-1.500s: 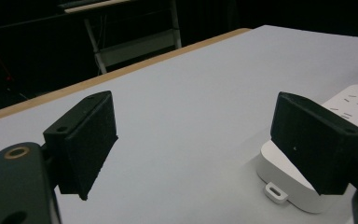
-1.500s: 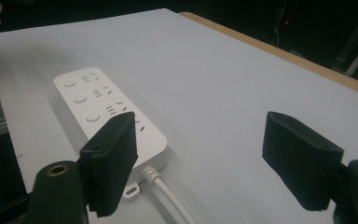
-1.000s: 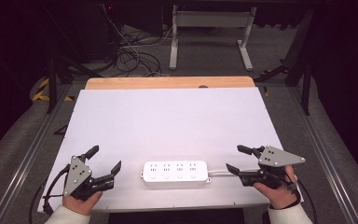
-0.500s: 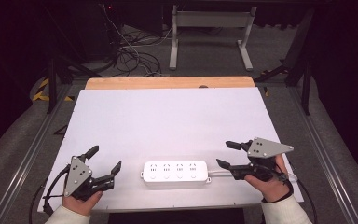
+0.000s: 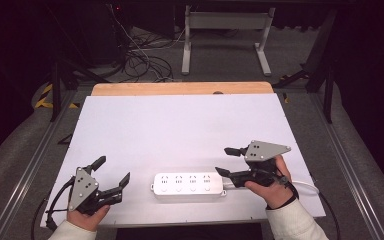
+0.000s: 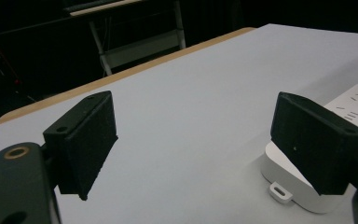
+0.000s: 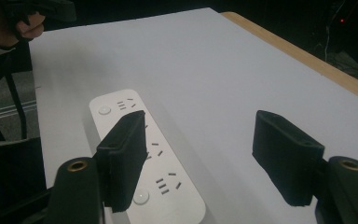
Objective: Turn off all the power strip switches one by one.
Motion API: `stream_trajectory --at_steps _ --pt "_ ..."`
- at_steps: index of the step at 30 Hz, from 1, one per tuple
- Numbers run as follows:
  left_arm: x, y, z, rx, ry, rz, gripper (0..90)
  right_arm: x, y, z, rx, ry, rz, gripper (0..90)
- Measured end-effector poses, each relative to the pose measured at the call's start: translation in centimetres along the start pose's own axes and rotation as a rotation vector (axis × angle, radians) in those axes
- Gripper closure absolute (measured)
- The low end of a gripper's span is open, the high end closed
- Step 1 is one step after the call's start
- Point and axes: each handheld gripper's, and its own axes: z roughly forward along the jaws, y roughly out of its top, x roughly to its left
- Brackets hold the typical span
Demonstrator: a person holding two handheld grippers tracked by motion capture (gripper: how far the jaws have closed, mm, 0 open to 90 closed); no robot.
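Beside the power strip (image 5: 188, 183) (untouched), the right gripper's (image 5: 228, 161) fingers have been narrowing, still apart, empty.

A lab or test workshop is suggested rather than a home. A wide bench (image 5: 180, 130) covered by a plain white sheet, with a strip of pale wood left bare along its far edge, is set on a grey carpeted floor (image 5: 25, 150). Beyond the bench, a tangle of black cables (image 5: 145, 60) is seen lying loose on the floor, beside the grey metal legs of a stand (image 5: 225, 45). To the left of the bench, yellow-and-black hazard tape (image 5: 45, 95) is stuck to the floor. Aluminium rails (image 5: 30, 170) are run along both sides of the bench, and the surroundings are kept dark.
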Motion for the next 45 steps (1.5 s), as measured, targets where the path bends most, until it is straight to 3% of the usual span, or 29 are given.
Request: stream_trajectory --at_steps 5,11,14,17,19,23,28,36,45 --pt "0.0 0.0 0.0 -0.001 0.002 -0.001 15.0 0.3 0.6 1.3 0.013 0.028 -0.015 37.0" --pt "0.1 0.0 0.0 -0.001 0.002 0.001 14.9 0.6 0.7 2.2 0.064 0.076 -0.054 47.6" --pt "0.1 -0.1 0.1 0.004 0.002 0.002 15.0 0.3 0.5 2.0 0.076 0.128 -0.029 62.9" --pt "0.1 -0.1 0.1 0.008 0.0 0.004 15.0 0.4 0.5 1.6 0.054 0.107 -0.009 78.4" --pt "0.0 0.0 0.1 0.006 0.002 0.003 14.9 0.5 0.6 1.6 0.081 0.112 0.005 90.0" --pt "0.0 -0.1 0.1 0.007 0.003 0.004 14.9 0.5 0.9 1.9 0.169 0.108 0.058 90.0" --pt "0.1 -0.1 0.1 0.01 0.004 0.007 15.0 0.7 1.2 2.8 0.263 0.088 0.082 90.0" --pt "0.0 -0.1 0.1 0.011 0.006 0.002 15.1 1.2 0.6 5.3 0.409 0.129 0.067 90.0" --pt "0.0 -0.1 0.2 0.015 0.006 0.004 15.3 1.7 0.0 6.7 0.507 0.156 0.044 90.0"
